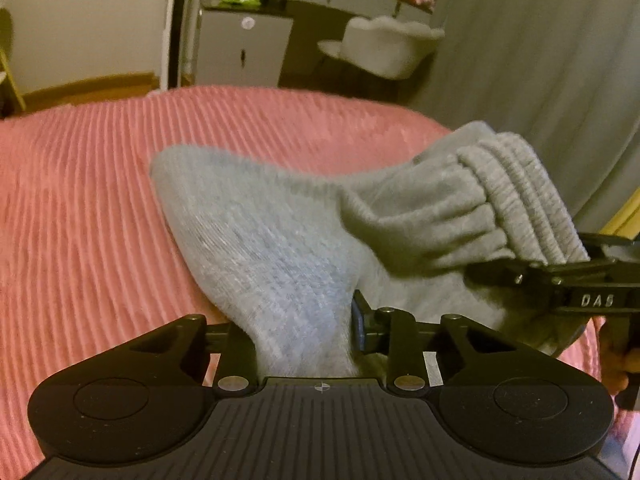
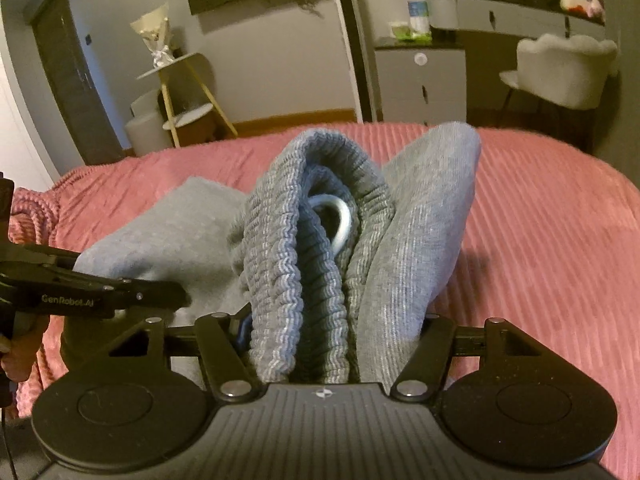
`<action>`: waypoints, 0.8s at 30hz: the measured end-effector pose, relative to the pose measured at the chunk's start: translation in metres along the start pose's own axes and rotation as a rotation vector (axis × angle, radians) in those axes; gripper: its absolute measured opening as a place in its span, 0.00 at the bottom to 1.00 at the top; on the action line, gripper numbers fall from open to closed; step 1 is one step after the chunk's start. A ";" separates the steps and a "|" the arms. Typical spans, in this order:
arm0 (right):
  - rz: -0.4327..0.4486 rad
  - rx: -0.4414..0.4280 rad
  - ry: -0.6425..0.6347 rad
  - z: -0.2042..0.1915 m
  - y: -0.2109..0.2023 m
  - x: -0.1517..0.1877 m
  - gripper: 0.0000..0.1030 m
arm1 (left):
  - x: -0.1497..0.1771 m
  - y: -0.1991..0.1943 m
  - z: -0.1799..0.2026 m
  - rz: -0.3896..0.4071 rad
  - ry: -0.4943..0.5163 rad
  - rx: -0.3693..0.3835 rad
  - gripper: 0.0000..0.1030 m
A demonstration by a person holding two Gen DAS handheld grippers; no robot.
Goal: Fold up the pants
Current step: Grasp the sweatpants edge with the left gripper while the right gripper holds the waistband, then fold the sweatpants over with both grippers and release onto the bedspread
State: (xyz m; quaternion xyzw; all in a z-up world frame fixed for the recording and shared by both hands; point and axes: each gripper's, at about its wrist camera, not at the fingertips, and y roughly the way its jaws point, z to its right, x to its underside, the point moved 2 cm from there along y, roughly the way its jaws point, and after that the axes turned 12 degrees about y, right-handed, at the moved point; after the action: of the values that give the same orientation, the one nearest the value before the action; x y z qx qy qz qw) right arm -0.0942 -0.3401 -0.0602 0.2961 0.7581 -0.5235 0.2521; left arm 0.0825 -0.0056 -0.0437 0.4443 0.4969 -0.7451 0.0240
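Both views are dim and warm-toned, lit softly from indoors with no hard glare. Fisheye distortion bends the room strongly toward the edges, and the corners fall off to black. In the left wrist view the grey pants [image 1: 280, 232] are smeared by motion blur at centre, and the pink bedspread [image 1: 88, 208] ribs look soft. In the right wrist view the waistband ribbing is sharper, and a faint shadow lies on the bedspread at centre right.

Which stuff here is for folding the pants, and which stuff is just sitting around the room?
For the job:
grey pants
left claw, shut on the pants
right claw, shut on the waistband
pink bedspread

Just sitting around:
white chair
dresser
small cabinet
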 end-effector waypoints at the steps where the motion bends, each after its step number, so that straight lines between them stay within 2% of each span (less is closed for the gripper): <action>1: 0.004 -0.004 0.001 -0.002 0.001 -0.004 0.62 | -0.006 -0.002 -0.001 0.011 0.005 -0.010 0.28; 7: 0.056 -0.019 0.007 -0.013 0.019 -0.029 0.61 | -0.037 -0.002 -0.018 0.060 0.019 -0.065 0.26; 13: 0.120 -0.010 0.017 -0.018 0.044 -0.060 0.61 | -0.061 0.020 -0.048 0.108 -0.012 -0.101 0.27; 14: 0.122 -0.002 0.018 -0.017 0.050 -0.064 0.62 | -0.062 0.026 -0.053 0.109 -0.023 -0.101 0.32; 15: 0.118 0.007 0.012 -0.014 0.058 -0.066 0.62 | -0.061 0.037 -0.060 0.097 -0.040 -0.112 0.42; 17: 0.065 0.055 0.001 -0.004 0.079 -0.069 0.75 | -0.050 0.053 -0.075 0.034 -0.088 -0.181 0.47; 19: 0.004 0.173 0.011 0.013 0.094 -0.071 0.80 | -0.028 0.064 -0.094 -0.053 -0.147 -0.297 0.54; 20: 0.025 0.235 0.028 0.023 0.090 -0.070 0.85 | -0.016 0.060 -0.099 -0.050 -0.166 -0.335 0.57; 21: 0.070 0.263 0.047 0.030 0.081 -0.069 0.87 | -0.006 0.053 -0.101 -0.023 -0.179 -0.359 0.64; 23: 0.171 0.240 0.124 0.041 0.054 -0.064 0.98 | 0.009 0.035 -0.095 0.054 -0.208 -0.389 0.68; 24: 0.203 0.186 0.171 0.043 0.043 -0.060 0.98 | 0.012 0.029 -0.088 0.071 -0.208 -0.392 0.68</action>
State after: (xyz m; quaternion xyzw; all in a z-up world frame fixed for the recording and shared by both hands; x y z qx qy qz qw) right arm -0.0187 -0.3794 -0.0607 0.4366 0.6913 -0.5362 0.2098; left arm 0.1456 0.0520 -0.0830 0.3693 0.6110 -0.6748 0.1872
